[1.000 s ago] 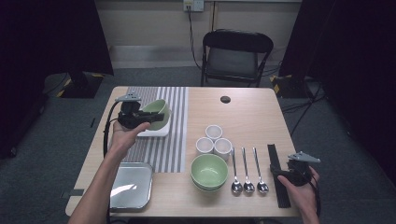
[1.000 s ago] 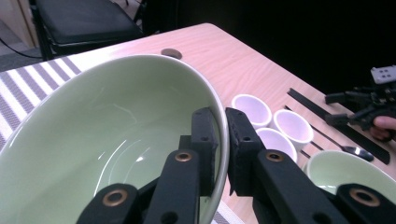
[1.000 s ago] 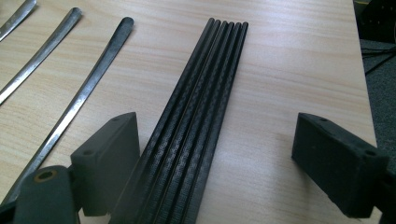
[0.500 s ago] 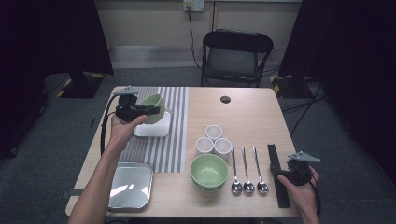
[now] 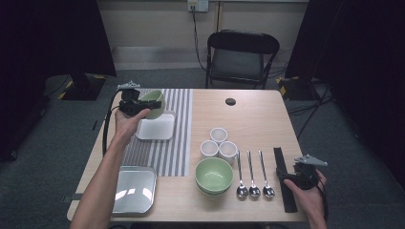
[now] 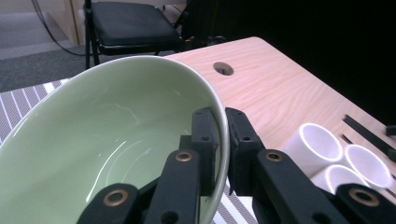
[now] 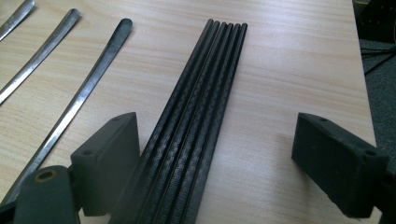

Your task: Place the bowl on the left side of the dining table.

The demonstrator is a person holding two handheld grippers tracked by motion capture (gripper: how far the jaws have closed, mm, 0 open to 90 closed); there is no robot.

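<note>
One green bowl (image 5: 154, 102) is being carried by its rim in the left gripper (image 6: 223, 140) over the white tray (image 5: 156, 128); next comes lowering it gently. The right gripper (image 7: 215, 161) is gaping wide around the chopsticks (image 7: 196, 126).

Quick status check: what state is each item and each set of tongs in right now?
Left tongs: shut on the green bowl's rim.
Green bowl: held tilted above the white tray.
Right tongs: open, astride the black chopsticks.
Stacked green bowls: upright.
White cups: upright, empty.

Black jaws (image 6: 219, 154), brass-ringed screws, seemingly bare forearms.
</note>
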